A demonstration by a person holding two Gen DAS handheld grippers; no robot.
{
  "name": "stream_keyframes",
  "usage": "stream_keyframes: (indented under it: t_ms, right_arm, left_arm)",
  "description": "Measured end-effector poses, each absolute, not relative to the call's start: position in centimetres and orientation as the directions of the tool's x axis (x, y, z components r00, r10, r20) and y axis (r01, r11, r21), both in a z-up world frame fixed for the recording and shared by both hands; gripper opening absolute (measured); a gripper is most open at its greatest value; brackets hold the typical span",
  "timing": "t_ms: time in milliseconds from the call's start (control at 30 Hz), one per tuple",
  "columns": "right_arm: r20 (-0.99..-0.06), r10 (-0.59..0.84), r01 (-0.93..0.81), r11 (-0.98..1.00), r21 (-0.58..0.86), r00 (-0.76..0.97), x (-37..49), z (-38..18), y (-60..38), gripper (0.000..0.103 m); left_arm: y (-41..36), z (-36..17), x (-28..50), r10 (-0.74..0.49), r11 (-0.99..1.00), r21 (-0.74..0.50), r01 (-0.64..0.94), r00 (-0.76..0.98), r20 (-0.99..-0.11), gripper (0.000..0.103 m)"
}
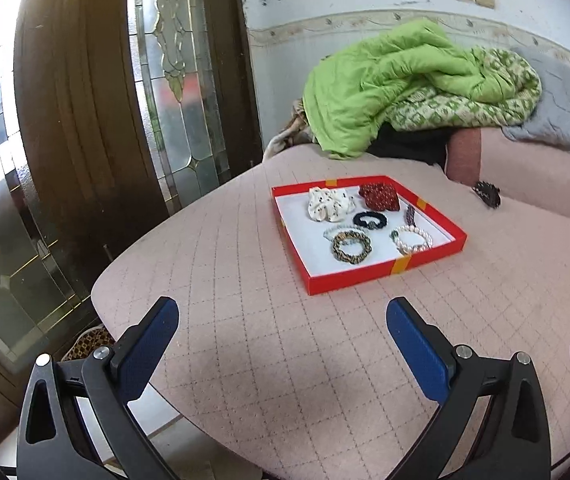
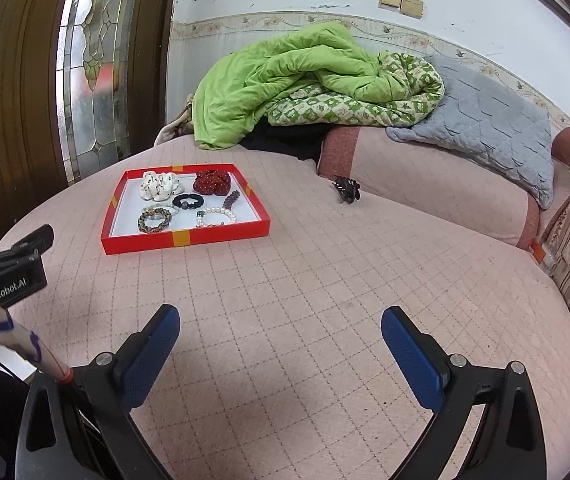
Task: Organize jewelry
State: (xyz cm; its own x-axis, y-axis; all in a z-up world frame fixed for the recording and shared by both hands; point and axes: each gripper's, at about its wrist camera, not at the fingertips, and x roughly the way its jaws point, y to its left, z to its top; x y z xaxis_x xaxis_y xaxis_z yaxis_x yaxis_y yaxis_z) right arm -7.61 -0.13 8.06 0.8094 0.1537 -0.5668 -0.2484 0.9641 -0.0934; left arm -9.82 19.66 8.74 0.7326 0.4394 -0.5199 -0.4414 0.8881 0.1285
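A red tray (image 1: 341, 280) (image 2: 221, 234) with a white floor lies on the pink quilted bed. In it are a white spotted scrunchie (image 1: 329, 204) (image 2: 160, 186), a red scrunchie (image 1: 379, 197) (image 2: 212, 181), a black hair tie (image 1: 371, 220) (image 2: 188, 201), a brown braided bracelet (image 1: 351, 246) (image 2: 156, 219), a pearl bracelet (image 1: 413, 239) (image 2: 217, 216) and a purple beaded piece (image 1: 410, 214) (image 2: 232, 199). A black hair claw (image 1: 487, 194) (image 2: 347, 190) lies on the bed to the right of the tray. My left gripper (image 1: 283, 320) and right gripper (image 2: 279, 320) are open and empty, well short of the tray.
A green quilt (image 1: 397, 80) (image 2: 305, 76) and a grey pillow (image 2: 481, 128) are piled at the back of the bed. A wooden door with leaded glass (image 1: 173, 72) stands to the left. The bed edge (image 1: 101, 288) drops off at the left. The left gripper's body (image 2: 17, 268) shows at the right view's left side.
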Motion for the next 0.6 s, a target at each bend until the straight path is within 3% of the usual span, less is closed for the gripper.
stream_keyframes:
  t_ms: [600]
  right_arm:
    - [-0.577, 0.146, -0.251, 0.962, -0.106, 0.804, -7.51, 7.78, 0.15, 0.102]
  left_arm:
    - [20.16, 8.45, -9.65, 0.416, 0.896, 0.116, -0.429, 0.717, -0.559, 0.103]
